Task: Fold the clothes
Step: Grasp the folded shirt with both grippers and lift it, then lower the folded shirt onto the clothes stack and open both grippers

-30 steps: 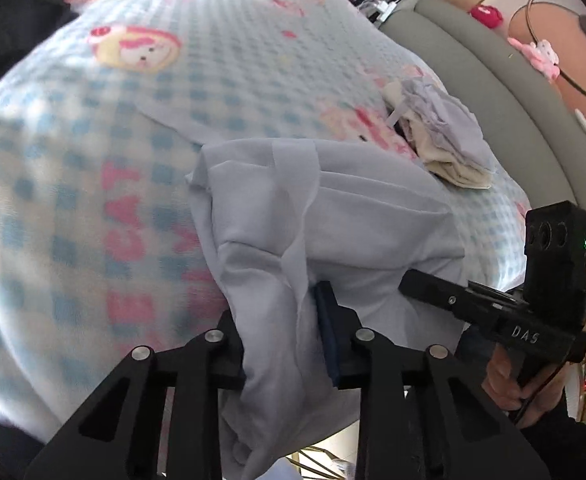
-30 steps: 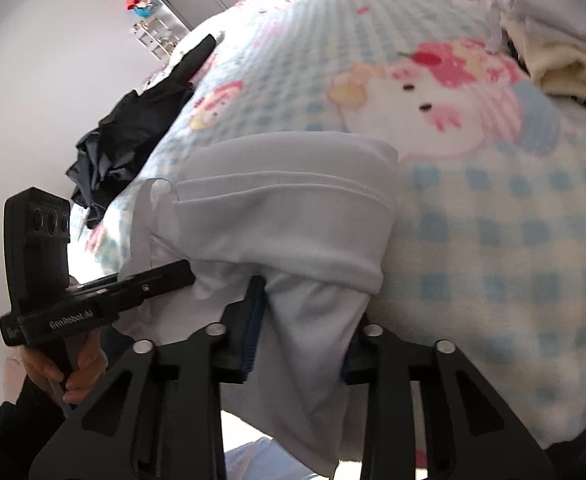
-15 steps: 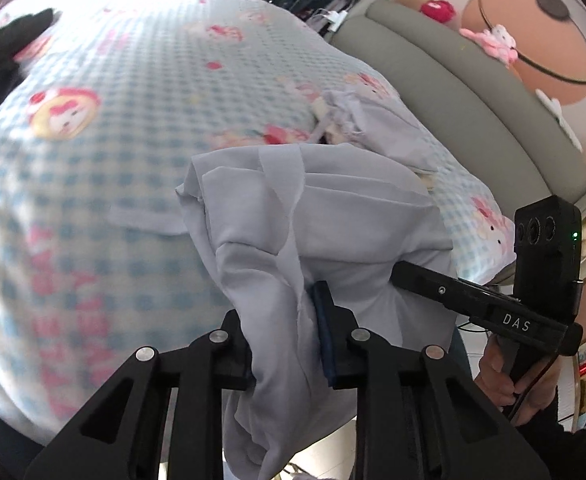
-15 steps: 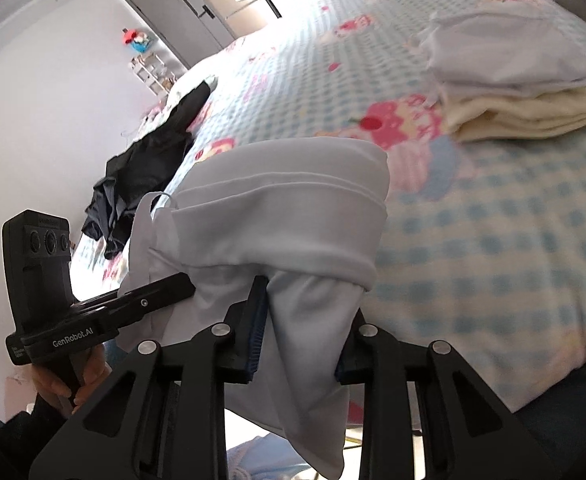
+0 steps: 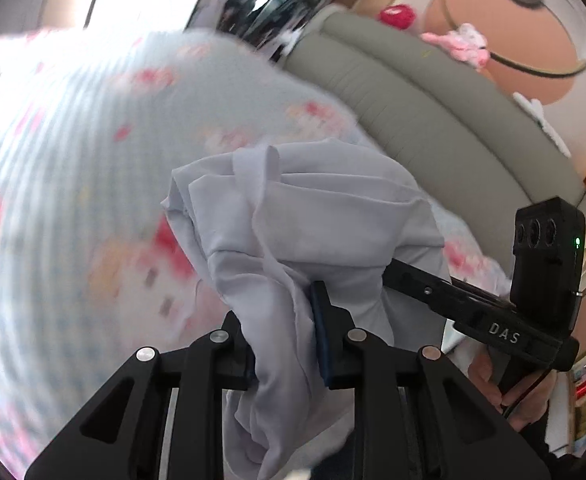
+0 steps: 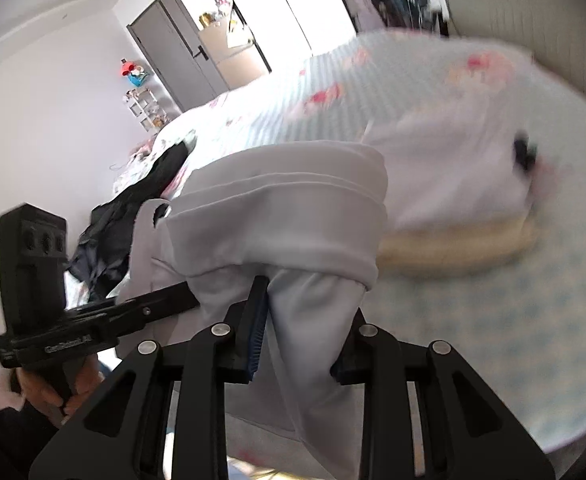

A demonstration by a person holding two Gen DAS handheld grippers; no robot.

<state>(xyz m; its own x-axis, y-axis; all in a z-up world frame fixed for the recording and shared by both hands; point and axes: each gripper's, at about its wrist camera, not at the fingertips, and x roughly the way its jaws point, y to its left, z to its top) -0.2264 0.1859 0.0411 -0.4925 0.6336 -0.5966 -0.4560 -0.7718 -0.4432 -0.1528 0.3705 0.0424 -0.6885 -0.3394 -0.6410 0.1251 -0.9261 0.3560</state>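
Your folded pale garment (image 5: 325,216) hangs above the bed (image 5: 73,152), pinched at each end. Your left tongs (image 5: 283,340) have just been closing and clamp its bunched cloth; your right tongs (image 6: 299,328) grip the other end. Both point downward at a slant, your hands under them. The right tongs read "DAS".
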